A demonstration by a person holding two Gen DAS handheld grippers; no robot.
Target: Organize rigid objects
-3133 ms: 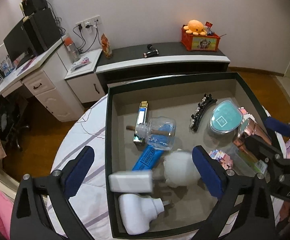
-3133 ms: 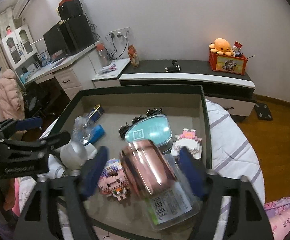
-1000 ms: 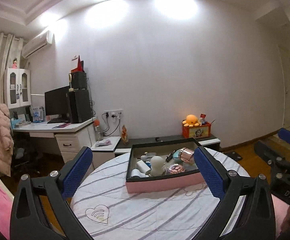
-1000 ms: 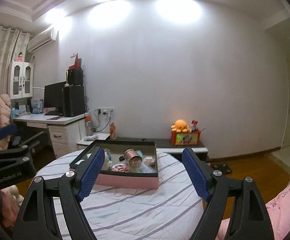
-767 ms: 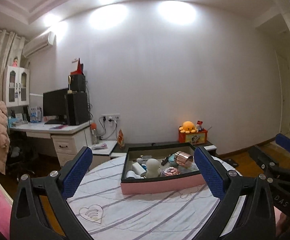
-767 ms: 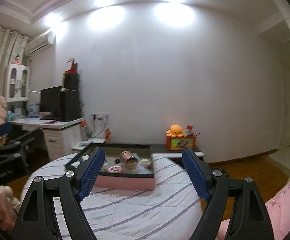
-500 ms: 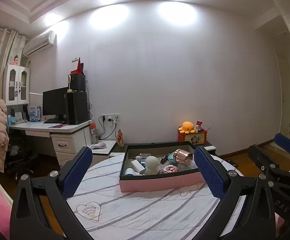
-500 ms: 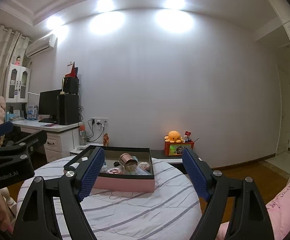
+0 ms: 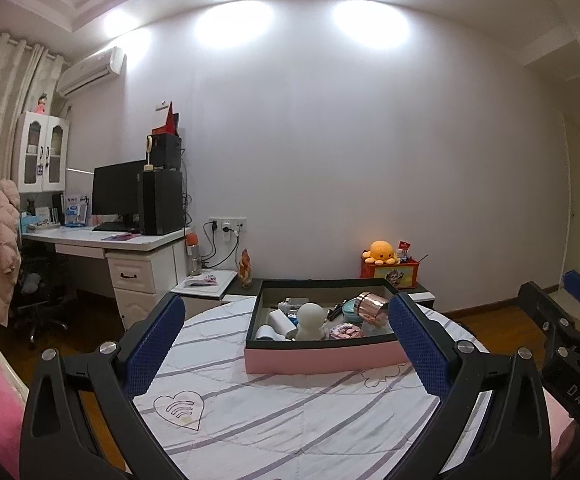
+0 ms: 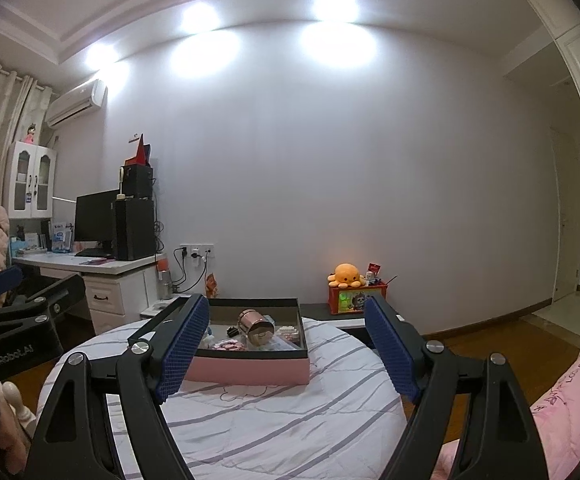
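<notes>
Both the left hand-held gripper and the right hand-held gripper stand wide open, holding nothing; the box of objects sits at the bench's far edge; approach level, centring the jaws before closing.

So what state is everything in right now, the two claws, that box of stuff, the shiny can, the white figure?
left gripper: open, nothing between its pads.
right gripper: open, empty.
box: lidless, sitting on the round table.
copper can: lying tipped on its side in the box.
white figure: standing upright in the box.
monitor: screen dark.
</notes>
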